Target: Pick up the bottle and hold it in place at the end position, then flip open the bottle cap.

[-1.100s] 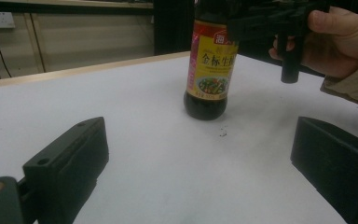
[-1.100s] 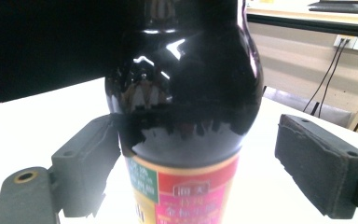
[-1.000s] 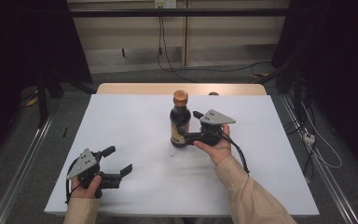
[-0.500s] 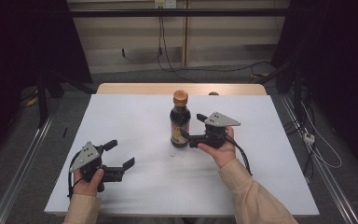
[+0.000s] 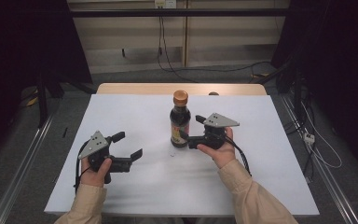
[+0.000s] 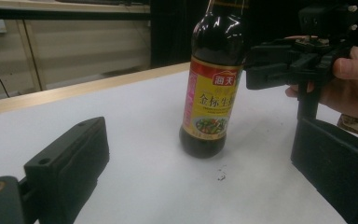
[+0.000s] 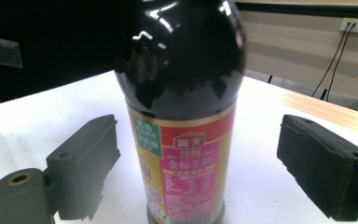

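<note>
High view: dark sauce bottle upright at centre of white table; right gripper straddling it, jaws spread, untouching; left gripper lower left, released, empty.
Left gripper view: bottle centre frame, beyond wide jaws.
Right gripper view: bottle between parted jaws, gaps either side.

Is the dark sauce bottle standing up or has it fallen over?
Standing up. The dark glass sauce bottle rests on its base on the white table, its orange cap on top.
</note>
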